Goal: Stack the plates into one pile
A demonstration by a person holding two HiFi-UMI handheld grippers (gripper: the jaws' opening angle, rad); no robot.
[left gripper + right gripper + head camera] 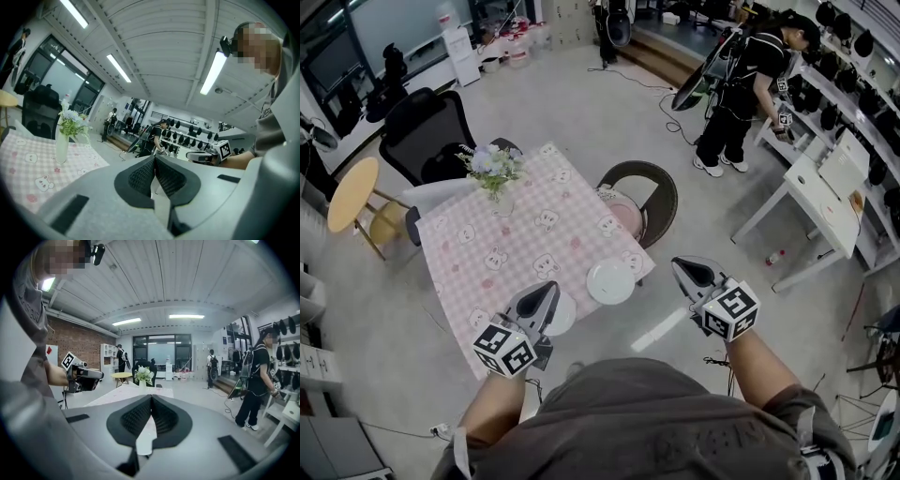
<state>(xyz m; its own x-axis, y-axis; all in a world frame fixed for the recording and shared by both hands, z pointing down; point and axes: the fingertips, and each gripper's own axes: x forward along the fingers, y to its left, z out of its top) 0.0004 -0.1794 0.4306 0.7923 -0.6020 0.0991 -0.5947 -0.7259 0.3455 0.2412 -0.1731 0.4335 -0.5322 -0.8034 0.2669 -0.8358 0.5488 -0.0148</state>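
Note:
A table with a pink checked cloth (pixel 525 234) carries three plates. One white plate (pixel 610 281) lies near its front right corner. A second white plate (pixel 563 315) lies at the front edge, partly hidden by my left gripper (pixel 550 290), which hangs over it shut and empty. A pink plate (pixel 624 216) rests at the right edge. My right gripper (pixel 682 266) is shut and empty, off the table to the right of the first white plate. The left gripper view shows closed jaws (pixel 154 161) with nothing between them; the right gripper view shows the same (pixel 151 399).
A vase of flowers (pixel 494 176) stands at the table's far side. A black office chair (pixel 427 127), a round wooden side table (pixel 352 192) and a round-backed chair (pixel 654 190) ring the table. A person (pixel 748 84) stands by a white desk (pixel 816 187) at the right.

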